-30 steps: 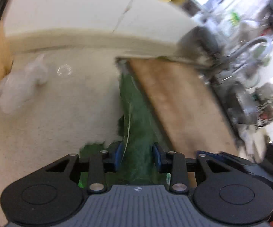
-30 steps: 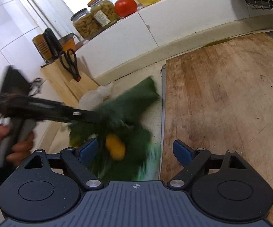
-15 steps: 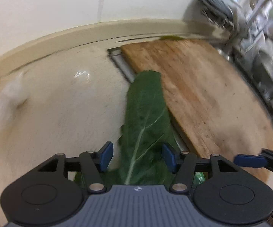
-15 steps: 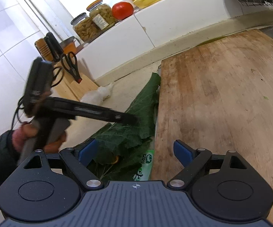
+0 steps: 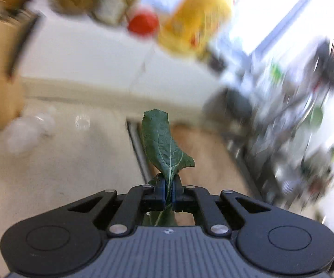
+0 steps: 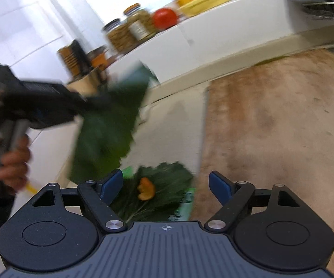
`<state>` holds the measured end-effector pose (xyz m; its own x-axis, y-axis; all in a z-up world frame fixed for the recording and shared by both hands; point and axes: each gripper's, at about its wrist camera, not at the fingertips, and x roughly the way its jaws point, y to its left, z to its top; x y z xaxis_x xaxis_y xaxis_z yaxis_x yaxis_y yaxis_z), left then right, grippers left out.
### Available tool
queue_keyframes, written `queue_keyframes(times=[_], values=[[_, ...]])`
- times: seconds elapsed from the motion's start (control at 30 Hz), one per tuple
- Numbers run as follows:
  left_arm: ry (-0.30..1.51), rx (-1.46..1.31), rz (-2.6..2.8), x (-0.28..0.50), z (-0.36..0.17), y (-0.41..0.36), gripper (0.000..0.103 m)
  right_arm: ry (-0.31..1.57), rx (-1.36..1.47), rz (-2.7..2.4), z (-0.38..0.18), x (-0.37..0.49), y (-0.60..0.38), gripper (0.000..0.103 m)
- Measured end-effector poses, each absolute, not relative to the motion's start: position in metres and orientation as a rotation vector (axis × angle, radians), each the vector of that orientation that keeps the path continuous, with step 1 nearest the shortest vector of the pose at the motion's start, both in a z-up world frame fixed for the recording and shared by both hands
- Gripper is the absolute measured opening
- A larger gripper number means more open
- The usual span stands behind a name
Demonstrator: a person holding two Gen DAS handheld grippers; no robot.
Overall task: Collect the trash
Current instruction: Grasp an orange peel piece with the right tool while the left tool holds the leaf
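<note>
On a kitchen counter point(image 5: 58, 169), scrap clearing is under way. At far left of the right wrist view, a hand point(image 6: 11, 159) grips the handle of the left tongs point(image 5: 168, 188), which are clenched on a dark green leaf point(image 5: 164, 143); the leaf stands up and ahead of the closed tips, evidently pinched low on its rib so the blade hangs free of the counter for carrying off. From the other side the same leaf droops below the tool as a blurred green sheet. Further right, the right tongs point(image 6: 165, 185) hover released, jaws wide apart, directly over the remaining scraps: a second leaf point(image 6: 164, 192), an orange peel point(image 6: 146, 188) lying on it and a green-and-white wrapper point(image 6: 185, 202) at its right edge, all between the tips. That spread probably readies the next pickup. To the right of both tools lies a wooden board point(image 6: 275, 125), apparently bare.
</note>
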<state>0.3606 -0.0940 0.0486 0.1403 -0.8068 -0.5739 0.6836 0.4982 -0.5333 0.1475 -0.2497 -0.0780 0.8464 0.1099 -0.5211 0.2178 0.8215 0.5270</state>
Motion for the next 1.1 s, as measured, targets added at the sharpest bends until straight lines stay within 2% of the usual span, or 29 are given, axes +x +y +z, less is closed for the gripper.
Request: queue_keyframes(times=[0.17,0.3,0.43,0.67,0.77,0.8,0.83,1.1], values=[[0.822,-0.246,-0.931,0.332,0.077,-0.032,0.005,0.626,0.515,0.092,-0.077,0.175,-0.235,0.087],[0.806,-0.306,-0.796,0.308,0.076,0.005,0.005,0.679,0.394,0.207,-0.079,0.201,-0.220,0.084],[0.797,-0.371,-0.680,0.285,0.061,0.028,0.005,0.740,0.282,0.267,-0.085,0.228,-0.213,0.065],[0.820,-0.449,-0.545,0.247,0.037,0.050,0.005,0.847,0.193,0.320,-0.109,0.257,-0.212,0.060],[0.811,-0.471,-0.501,0.234,0.032,0.054,0.005,0.838,0.093,0.319,-0.109,0.255,-0.205,0.042],[0.812,-0.478,-0.488,0.231,0.030,0.054,0.005,0.839,0.085,0.317,-0.108,0.254,-0.207,0.030],[0.811,-0.482,-0.478,0.226,0.029,0.054,0.005,0.841,0.098,0.321,-0.106,0.253,-0.211,0.027],[0.783,-0.492,-0.422,0.191,0.030,0.062,0.005,0.778,0.167,0.340,-0.082,0.239,-0.238,0.024]])
